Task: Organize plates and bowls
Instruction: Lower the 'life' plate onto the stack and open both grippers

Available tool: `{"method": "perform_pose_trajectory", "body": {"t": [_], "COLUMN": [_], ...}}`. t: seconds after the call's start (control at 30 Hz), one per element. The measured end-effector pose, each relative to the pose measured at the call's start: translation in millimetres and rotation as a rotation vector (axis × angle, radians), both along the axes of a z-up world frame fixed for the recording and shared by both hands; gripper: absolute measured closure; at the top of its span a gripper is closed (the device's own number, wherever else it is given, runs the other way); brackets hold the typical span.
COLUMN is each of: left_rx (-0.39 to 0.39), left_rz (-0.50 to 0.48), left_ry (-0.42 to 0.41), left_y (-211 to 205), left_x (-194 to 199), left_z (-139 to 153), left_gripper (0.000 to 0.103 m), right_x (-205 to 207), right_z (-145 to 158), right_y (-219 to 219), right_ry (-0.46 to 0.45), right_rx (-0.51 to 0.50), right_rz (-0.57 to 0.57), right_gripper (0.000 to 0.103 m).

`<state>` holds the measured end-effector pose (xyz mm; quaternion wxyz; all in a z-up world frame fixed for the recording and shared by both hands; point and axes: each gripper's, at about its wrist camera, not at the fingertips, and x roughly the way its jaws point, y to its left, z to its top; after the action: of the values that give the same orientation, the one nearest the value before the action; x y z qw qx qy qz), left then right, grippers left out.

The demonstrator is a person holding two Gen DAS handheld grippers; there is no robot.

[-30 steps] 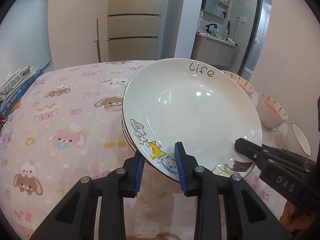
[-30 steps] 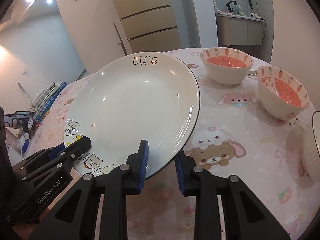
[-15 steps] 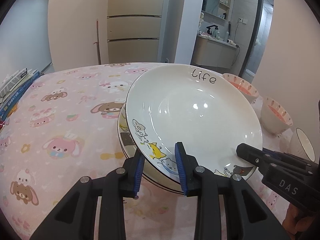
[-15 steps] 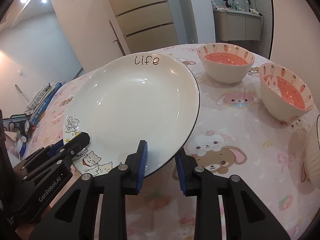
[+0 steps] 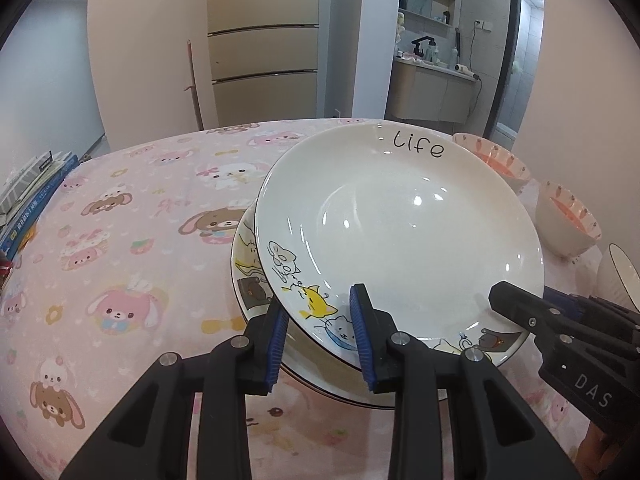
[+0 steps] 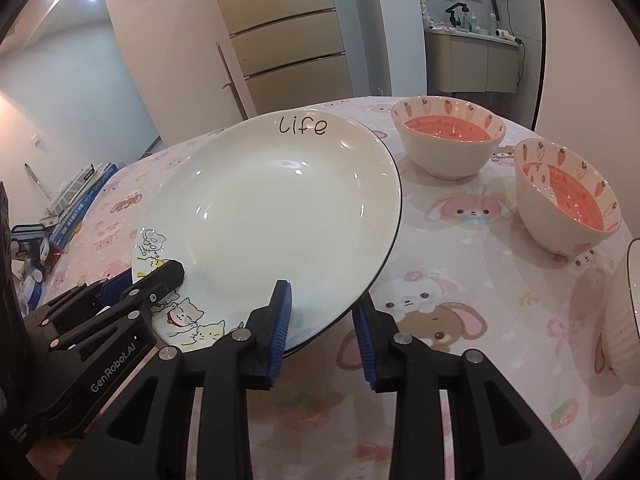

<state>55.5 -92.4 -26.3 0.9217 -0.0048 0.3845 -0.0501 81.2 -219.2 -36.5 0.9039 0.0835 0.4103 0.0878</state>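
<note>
A white "Life" plate (image 5: pixel 400 232) with cat drawings is held tilted by both grippers just above a second cartoon plate (image 5: pixel 250 280) lying on the table. My left gripper (image 5: pixel 320 332) is shut on the plate's near rim. My right gripper (image 6: pixel 322 320) is shut on the same plate (image 6: pixel 272 208) at its right rim; it shows in the left wrist view (image 5: pixel 560 320) too. Two pink strawberry bowls (image 6: pixel 448 140) (image 6: pixel 568 204) stand to the right.
A white bowl (image 6: pixel 628 312) sits at the far right edge. Books (image 5: pixel 28 196) are stacked at the table's left side. The round table has a pink cartoon cloth (image 5: pixel 120 240). A fridge and a washbasin stand behind.
Both grippers have lowered the Life plate toward the plate beneath, and the views have pulled back so more of the lower plate shows.
</note>
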Motion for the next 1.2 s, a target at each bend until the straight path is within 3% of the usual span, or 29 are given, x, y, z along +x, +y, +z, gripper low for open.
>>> {"method": "perform_pose_trajectory", "body": {"t": [0.33,0.43,0.53,0.63,1.0,1.07,1.1,1.2], "left_rx": [0.039,0.036,0.04,0.038,-0.002,-0.003,0.025,0.087], "left_rz": [-0.012,-0.016,-0.02,-0.02,-0.006,0.042,0.051,0.039], "left_ry": [0.015,0.023,0.02,0.022,0.022,-0.061,-0.109,-0.191], "left_y": [-5.4,-3.7,-3.1,-3.0,4.9,10.7,10.9,10.1], "left_x": [7.1,9.6,9.6,9.9,9.1,-2.2,-7.6,-17.8], "left_z": [-3.5,-3.4,-3.2,-3.5,1.1,8.8,13.3,23.2], "left_gripper": [0.068,0.068,0.068,0.068,0.064,0.042,0.018,0.014], "right_x": [1.5,3.9,9.0,16.9,36.3,36.5,37.1,38.3], "right_z": [-0.1,-0.1,-0.8,-1.4,-1.6,-1.6,-1.9,-1.8], "right_y": [-2.3,-7.3,-18.2,-25.0,-22.9,-23.8,-23.4,-23.1], "right_ry": [-0.017,-0.026,-0.018,0.003,-0.023,-0.028,-0.024,-0.022], "right_rx": [0.006,-0.026,-0.007,0.007,-0.097,-0.099,-0.112,-0.117], "right_rz": [0.0,-0.035,-0.059,-0.063,-0.06,-0.057,-0.058,-0.056], "right_gripper": [0.07,0.055,0.052,0.051,0.051,0.051,0.051,0.051]}}
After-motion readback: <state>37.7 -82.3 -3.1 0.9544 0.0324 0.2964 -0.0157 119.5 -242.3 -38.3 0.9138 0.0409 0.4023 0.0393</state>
